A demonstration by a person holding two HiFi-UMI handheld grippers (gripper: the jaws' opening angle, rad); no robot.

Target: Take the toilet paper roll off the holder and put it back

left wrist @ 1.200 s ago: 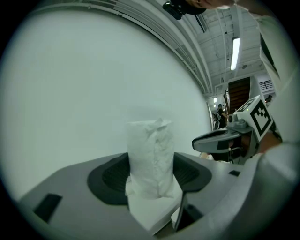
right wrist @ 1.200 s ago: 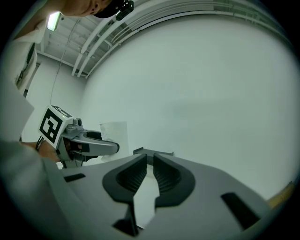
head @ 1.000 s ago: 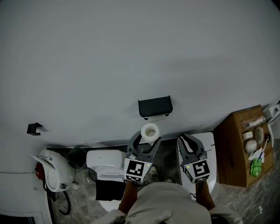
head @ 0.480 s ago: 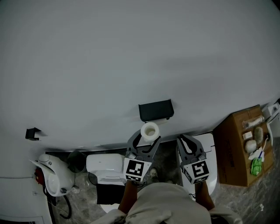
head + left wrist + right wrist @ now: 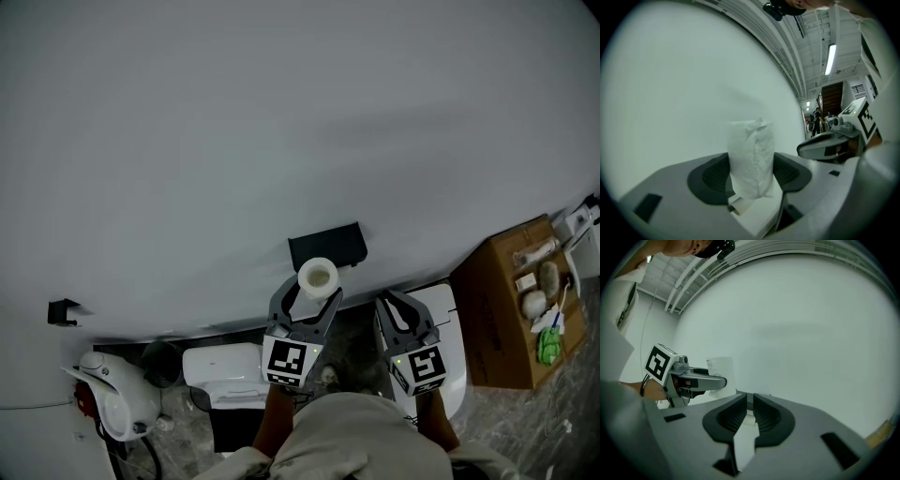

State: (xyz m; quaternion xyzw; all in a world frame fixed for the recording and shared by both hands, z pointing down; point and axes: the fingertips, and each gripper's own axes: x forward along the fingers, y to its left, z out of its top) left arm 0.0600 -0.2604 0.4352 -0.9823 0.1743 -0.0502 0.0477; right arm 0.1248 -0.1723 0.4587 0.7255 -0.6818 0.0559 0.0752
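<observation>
A white toilet paper roll (image 5: 318,277) sits between the jaws of my left gripper (image 5: 313,289), which is shut on it, the core's open end facing up. The roll is just below the black holder (image 5: 326,247) on the pale wall and overlaps its lower edge in the head view. The left gripper view shows the roll (image 5: 751,157) upright between the dark pads of the left gripper (image 5: 751,174), in front of the bare wall. My right gripper (image 5: 395,302) hangs to the right of the roll, shut and empty. In the right gripper view, this right gripper (image 5: 746,409) faces the wall, with the roll (image 5: 721,371) at left.
Below the holder stands a white toilet (image 5: 225,367). A white fixture (image 5: 444,328) lies under the right gripper. At right is a brown cardboard box (image 5: 502,314) with small items on top. A white appliance (image 5: 105,392) and a small black wall hook (image 5: 64,311) are at left.
The left gripper has carried the roll up and closer to the black holder, and the gap between them has closed. The right gripper has kept its place beside it.
</observation>
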